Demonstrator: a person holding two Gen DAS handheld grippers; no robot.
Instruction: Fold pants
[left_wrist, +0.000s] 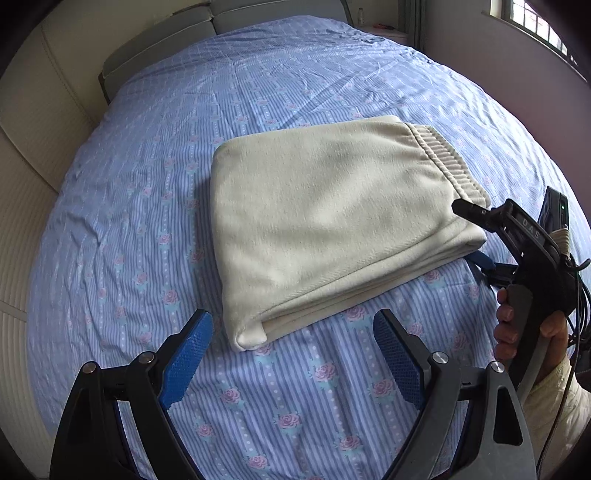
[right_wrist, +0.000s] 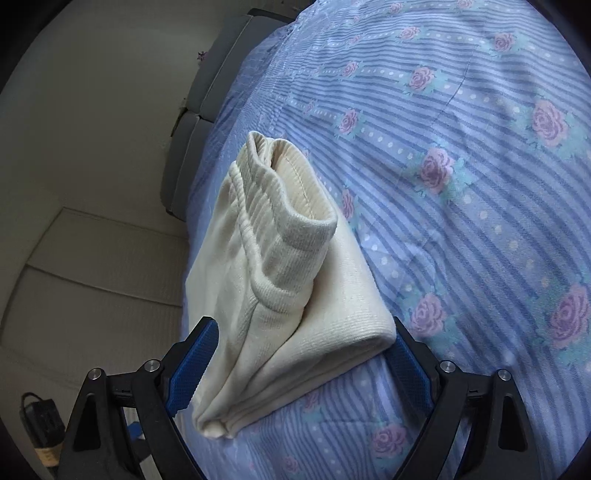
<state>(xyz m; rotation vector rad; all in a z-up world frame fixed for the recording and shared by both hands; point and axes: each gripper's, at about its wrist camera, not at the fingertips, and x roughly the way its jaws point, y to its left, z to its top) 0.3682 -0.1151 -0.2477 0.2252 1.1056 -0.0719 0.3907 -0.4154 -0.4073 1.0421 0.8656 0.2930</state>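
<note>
Cream pants (left_wrist: 325, 206) lie folded into a thick rectangle on the blue rose-print bedsheet (left_wrist: 258, 74), their ribbed waistband (left_wrist: 447, 158) at the right end. My left gripper (left_wrist: 293, 321) hangs open over the sheet just short of the fold's near corner, with nothing between its blue pads. My right gripper (left_wrist: 471, 232), held by a hand (left_wrist: 506, 332), straddles the waistband-end corner. In the right wrist view the pants (right_wrist: 280, 258) run between the wide-spread fingers of the right gripper (right_wrist: 303, 325), and the pads do not press the cloth. The waistband (right_wrist: 280, 192) stands up behind.
A grey headboard (left_wrist: 155, 51) backs the bed, with cream padded wall panels (left_wrist: 33, 122) on the left. A window (left_wrist: 532, 18) and a nightstand (left_wrist: 380, 31) are at the far right. A dark device (right_wrist: 40, 421) sits low beside the bed. The bedsheet (right_wrist: 461, 147) stretches wide around the pants.
</note>
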